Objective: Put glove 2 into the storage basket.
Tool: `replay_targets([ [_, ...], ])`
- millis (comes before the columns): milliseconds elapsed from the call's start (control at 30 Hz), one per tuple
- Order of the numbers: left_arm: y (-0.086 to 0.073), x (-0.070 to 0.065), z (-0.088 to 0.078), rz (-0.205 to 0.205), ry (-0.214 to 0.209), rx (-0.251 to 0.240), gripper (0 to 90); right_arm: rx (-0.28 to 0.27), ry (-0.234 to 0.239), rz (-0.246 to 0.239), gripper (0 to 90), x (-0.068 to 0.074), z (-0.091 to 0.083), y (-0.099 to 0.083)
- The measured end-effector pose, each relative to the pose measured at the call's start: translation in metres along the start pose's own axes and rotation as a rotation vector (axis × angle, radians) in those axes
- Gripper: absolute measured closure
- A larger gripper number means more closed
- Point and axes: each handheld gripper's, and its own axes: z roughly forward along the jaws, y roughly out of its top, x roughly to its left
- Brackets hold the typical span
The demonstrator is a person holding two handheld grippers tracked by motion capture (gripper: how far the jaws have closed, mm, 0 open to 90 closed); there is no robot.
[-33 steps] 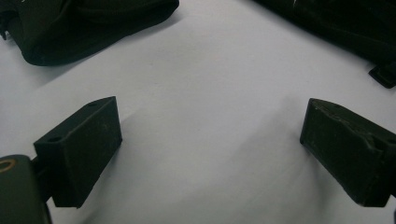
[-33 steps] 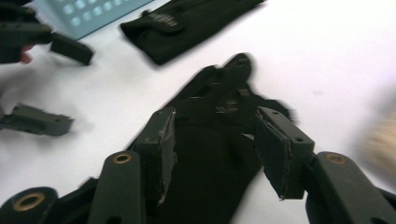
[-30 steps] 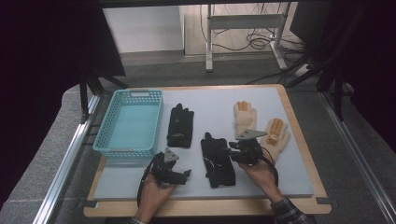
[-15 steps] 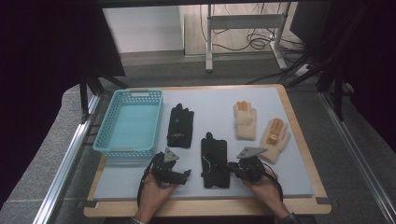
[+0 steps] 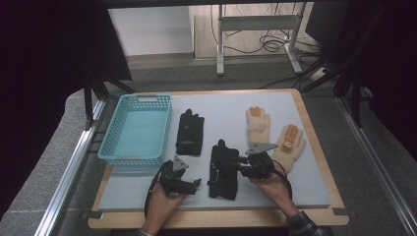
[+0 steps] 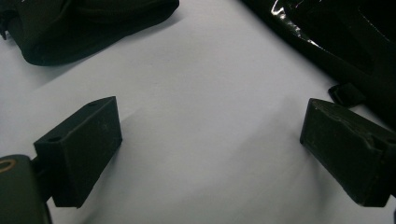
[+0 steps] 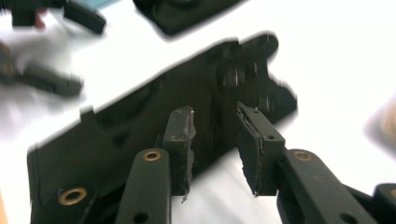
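Note:
A black glove (image 5: 223, 164) lies flat on the white mat, fingers pointing away from me. My right gripper (image 5: 242, 164) hovers at its right edge, its jaws a little apart, and the glove (image 7: 140, 126) spreads under and beyond them with nothing pinched. To the glove's left, my left gripper (image 5: 193, 186) rests low over bare mat, jaws wide open (image 6: 210, 140). A second black glove (image 5: 190, 132) lies farther back. Two tan gloves (image 5: 258, 123) (image 5: 289, 145) lie to the right.
A light blue basket (image 5: 110, 150) stands at the mat's left side. The wooden table edge (image 5: 314, 142) frames the mat. Bare mat (image 5: 295, 187) lies in front of the tan gloves.
My right gripper drew back toward me from beside the tan gloves, then shifted left onto the black glove's edge. The left gripper stayed put.

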Motion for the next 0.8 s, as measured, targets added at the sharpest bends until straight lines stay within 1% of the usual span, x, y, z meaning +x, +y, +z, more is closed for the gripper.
replay_targets([
  [33,0.0,0.0,0.0,0.0,0.0,0.0,5.8,0.0,0.0,0.0,63.4,0.0,0.0,0.0],
  [67,0.0,0.0,0.0,0.002,0.001,0.0,5.8,-0.009,0.008,-0.004,62.7,-0.001,0.004,0.008],
  [100,0.0,0.0,0.0,0.003,0.001,0.0,5.8,-0.018,0.012,-0.017,60.9,-0.002,0.012,0.019],
  [167,0.0,0.0,0.0,0.0,0.0,0.001,5.8,-0.021,0.017,-0.026,59.6,-0.004,0.02,0.029],
  [200,0.0,0.0,0.0,0.001,0.0,0.0,5.8,-0.022,0.023,-0.022,58.7,-0.005,0.025,0.035],
  [233,0.0,0.0,0.0,0.001,0.0,0.0,5.8,-0.022,0.023,-0.022,58.7,-0.005,0.025,0.035],
  [267,0.0,0.0,0.0,0.002,0.001,0.0,5.8,-0.023,0.029,-0.024,56.4,-0.007,0.037,0.046],
  [367,0.0,0.0,0.0,0.005,0.001,0.004,5.8,-0.012,0.035,-0.023,53.3,-0.009,0.052,0.06],
  [467,0.0,0.0,0.0,0.003,0.0,0.003,5.8,0.002,0.028,-0.03,49.4,-0.012,0.07,0.073],
  [567,0.0,0.0,0.0,0.002,0.0,0.002,5.8,0.01,0.027,-0.024,47.1,-0.015,0.083,0.084],
  [600,0.0,0.0,0.0,0.002,0.0,0.002,5.8,0.01,0.027,-0.024,47.1,-0.015,0.083,0.084],
  [633,0.0,0.0,0.0,0.002,0.0,0.004,5.8,0.015,0.021,-0.023,45.9,-0.017,0.093,0.092],
  [667,0.0,0.0,0.0,0.002,0.0,0.004,5.8,0.015,0.021,-0.023,45.9,-0.017,0.093,0.092],
  [700,0.0,0.0,0.0,0.002,0.0,0.003,5.8,0.019,0.017,-0.02,44.8,-0.019,0.102,0.098],
  [800,0.0,0.0,0.0,0.001,-0.001,0.002,5.8,0.033,0.019,-0.016,43.7,-0.02,0.114,0.105],
])
